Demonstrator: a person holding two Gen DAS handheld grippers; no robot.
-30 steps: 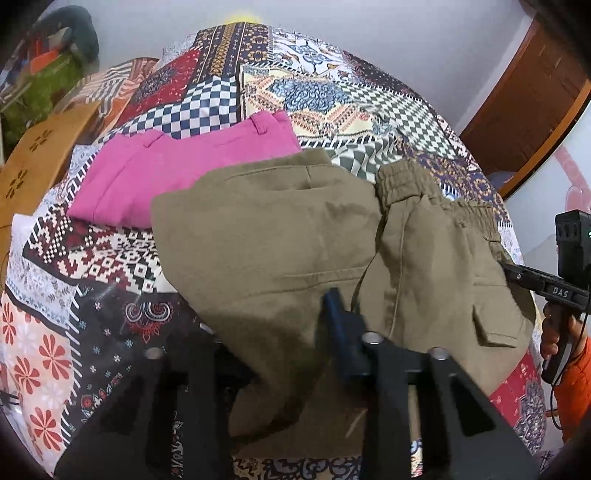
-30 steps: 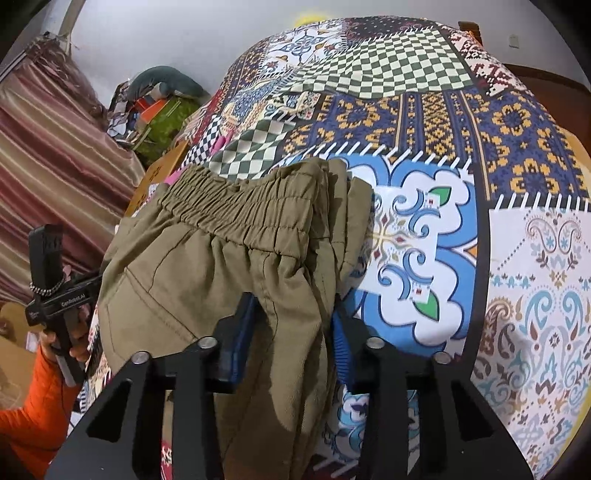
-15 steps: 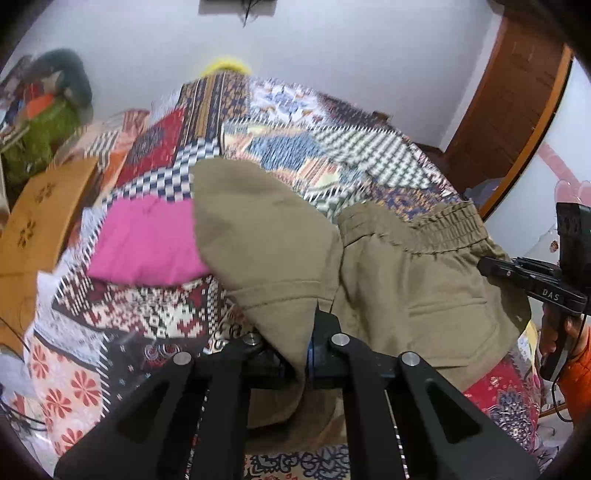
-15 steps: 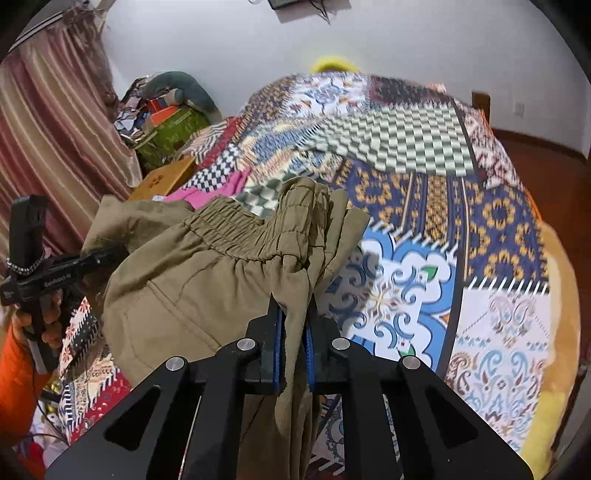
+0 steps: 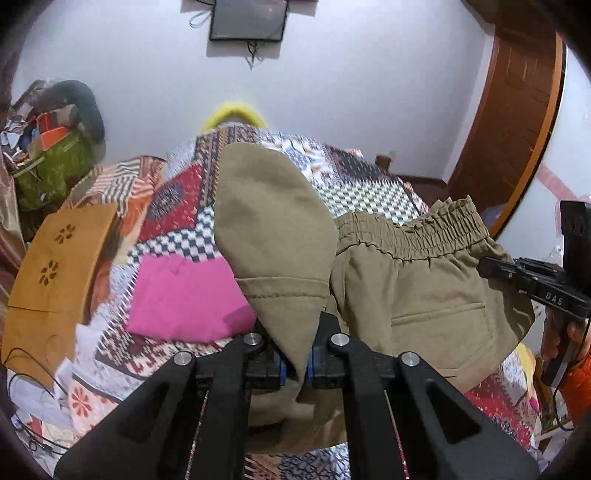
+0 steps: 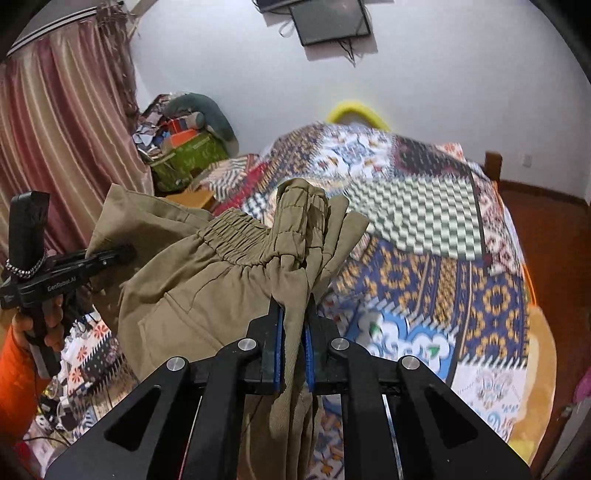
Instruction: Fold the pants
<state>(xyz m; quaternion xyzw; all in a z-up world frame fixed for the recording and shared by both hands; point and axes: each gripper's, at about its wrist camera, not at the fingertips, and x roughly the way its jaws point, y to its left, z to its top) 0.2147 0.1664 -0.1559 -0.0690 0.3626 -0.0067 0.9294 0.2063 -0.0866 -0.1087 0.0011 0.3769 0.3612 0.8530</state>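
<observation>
While both tongs clamp olive fabric, the khaki pants (image 5: 413, 295) hang lifted above a bed spread with a patchwork quilt (image 5: 177, 199). The left tongs (image 5: 297, 363) are pinched narrow on a hem end of a pant leg, whose loose flap stands up in front of the left wrist camera. The right tongs (image 6: 293, 345) are likewise closed tight on a bunched fold at the elastic waistband (image 6: 236, 236), with cloth trailing down between the blue pads. In the left wrist view the waistband stretches toward the right tongs, gripped by a hand in an orange sleeve (image 5: 576, 373) at the frame edge. A folded pink garment (image 5: 184, 299) lies flat on the quilt, beside and partly behind the raised leg. A pale wooden board (image 5: 55, 280) with flower cut-outs sits at the bed's left side, near a heap of bags (image 5: 55, 147). A dark screen (image 6: 328, 20) hangs on the white wall, striped curtains (image 6: 55, 129) drape the corner, and a yellow cushion (image 6: 354, 110) peeks above the far end of the bed.
</observation>
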